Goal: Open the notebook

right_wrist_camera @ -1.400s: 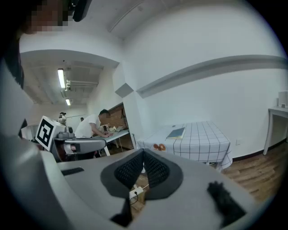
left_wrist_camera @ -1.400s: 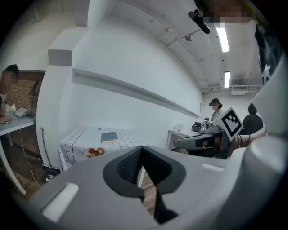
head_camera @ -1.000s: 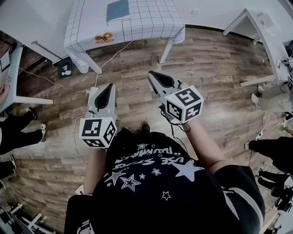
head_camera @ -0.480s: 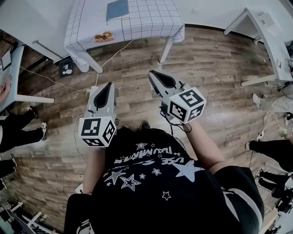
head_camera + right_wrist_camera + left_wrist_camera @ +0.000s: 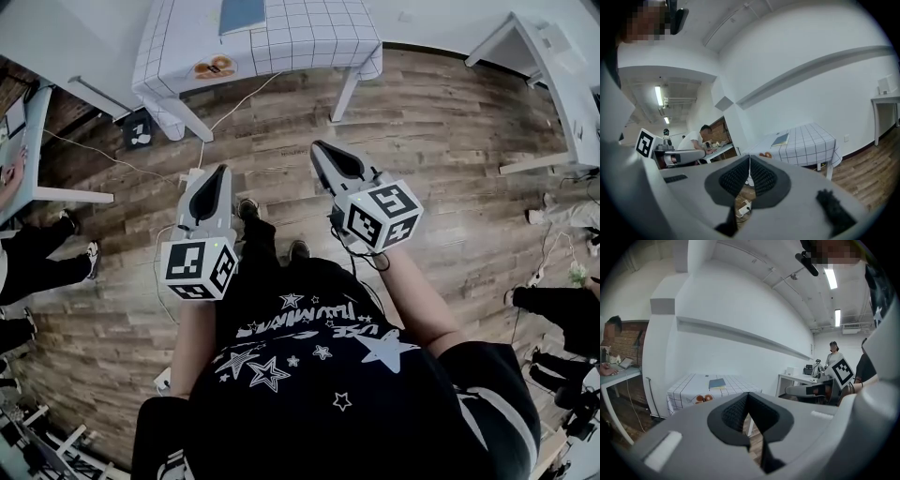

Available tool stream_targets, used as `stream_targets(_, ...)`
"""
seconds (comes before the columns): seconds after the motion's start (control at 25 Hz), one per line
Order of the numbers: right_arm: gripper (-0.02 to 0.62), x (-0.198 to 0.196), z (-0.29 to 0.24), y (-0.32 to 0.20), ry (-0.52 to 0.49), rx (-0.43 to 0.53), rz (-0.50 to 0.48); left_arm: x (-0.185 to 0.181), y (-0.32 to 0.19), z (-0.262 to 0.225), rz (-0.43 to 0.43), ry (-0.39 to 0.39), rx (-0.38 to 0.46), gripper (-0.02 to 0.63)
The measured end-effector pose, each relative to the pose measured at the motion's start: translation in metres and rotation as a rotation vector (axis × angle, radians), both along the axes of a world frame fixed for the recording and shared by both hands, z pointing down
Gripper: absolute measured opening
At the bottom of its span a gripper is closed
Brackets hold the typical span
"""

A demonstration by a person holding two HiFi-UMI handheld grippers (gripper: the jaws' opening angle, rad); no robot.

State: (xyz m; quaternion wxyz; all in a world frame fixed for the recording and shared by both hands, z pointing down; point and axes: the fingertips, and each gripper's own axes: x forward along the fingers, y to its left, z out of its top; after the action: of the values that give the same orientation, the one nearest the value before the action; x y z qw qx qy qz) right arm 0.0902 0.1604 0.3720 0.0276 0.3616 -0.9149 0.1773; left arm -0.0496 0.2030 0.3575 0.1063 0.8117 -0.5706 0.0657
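Note:
A blue notebook (image 5: 242, 14) lies shut on the table with the checked cloth (image 5: 309, 37), far ahead across the wooden floor. It also shows in the left gripper view as the notebook (image 5: 717, 383) and in the right gripper view as the notebook (image 5: 780, 139). My left gripper (image 5: 222, 172) and right gripper (image 5: 319, 148) hang side by side at waist height, well short of the table. Both point toward it. Both are shut with nothing between the pads. The left gripper (image 5: 748, 395) and right gripper (image 5: 750, 159) show closed jaws in their own views.
A round brown item (image 5: 214, 67) lies on the cloth near the table's front edge. Cables and a power strip (image 5: 190, 178) lie on the floor between me and the table. White desks stand at the left (image 5: 37, 192) and right (image 5: 562, 84), with people seated beside them.
A dark trouser leg and shoe have stepped forward between the two grippers. Both grippers stay shut and have barely shifted.

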Motion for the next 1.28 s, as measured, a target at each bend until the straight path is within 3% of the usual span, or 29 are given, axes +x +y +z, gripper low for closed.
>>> stream_targets(0.6, 0.018, -0.015, 0.003, -0.025, 0.116, 0.03, -0.009, -0.017, -0.033, 0.006, 0.011, 0.01, 0.018, 0.009)
stream_targets(1.28, 0.018, -0.048, 0.015, -0.131, 0.162, 0.009, 0.046, -0.059, -0.152, 0.024, 0.055, 0.031, -0.007, 0.009)
